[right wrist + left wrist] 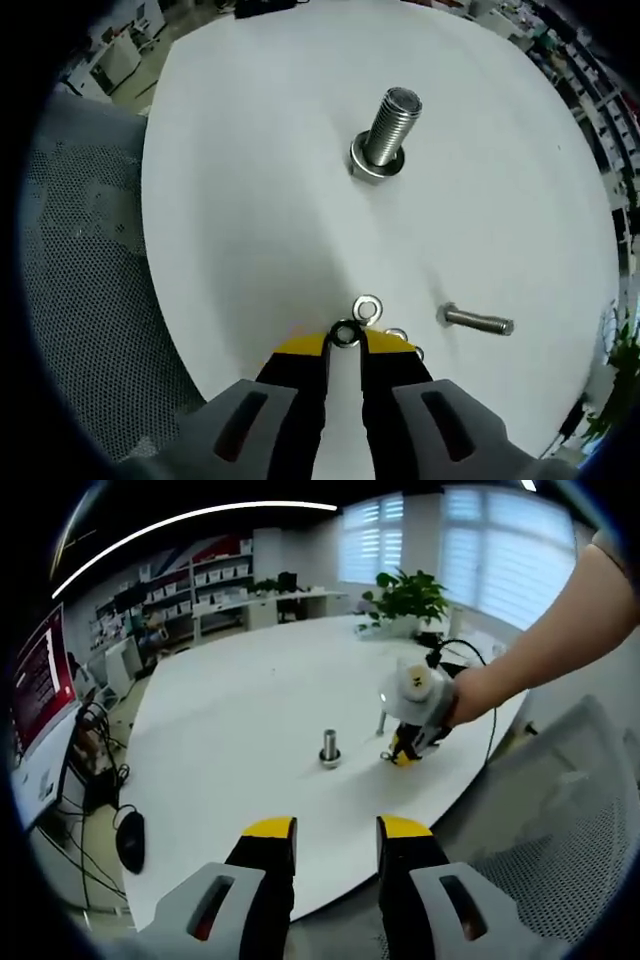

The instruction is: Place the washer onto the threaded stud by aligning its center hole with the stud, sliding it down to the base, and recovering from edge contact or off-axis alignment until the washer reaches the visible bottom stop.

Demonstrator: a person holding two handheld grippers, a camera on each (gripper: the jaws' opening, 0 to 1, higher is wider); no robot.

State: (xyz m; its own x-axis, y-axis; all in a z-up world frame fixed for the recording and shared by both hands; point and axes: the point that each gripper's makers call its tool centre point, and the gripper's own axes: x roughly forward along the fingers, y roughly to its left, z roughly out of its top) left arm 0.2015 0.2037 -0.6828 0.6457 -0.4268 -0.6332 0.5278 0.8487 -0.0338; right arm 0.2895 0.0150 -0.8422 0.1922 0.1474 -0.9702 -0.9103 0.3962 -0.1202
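Pinching a washer (pixel 346 333) at its tips, the right claw (pixel 345 345) sits low over the white tabletop (pixel 250 200) — more washers (pixel 369 307) lie just beyond, a bolt (pixel 478 321) beside them, the upright stud (pixel 388 128) farther on. Left claw (pixel 336 832) hangs narrowly parted, empty, off the tabletop's edge — its view adds shelves (pixel 215 580), blinds (pixel 500 540), a plant (pixel 408 595).

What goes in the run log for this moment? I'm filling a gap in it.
phase: pick | right gripper: shut on washer | threaded stud: upright, apart | spare washers: on table | left gripper: open, idle
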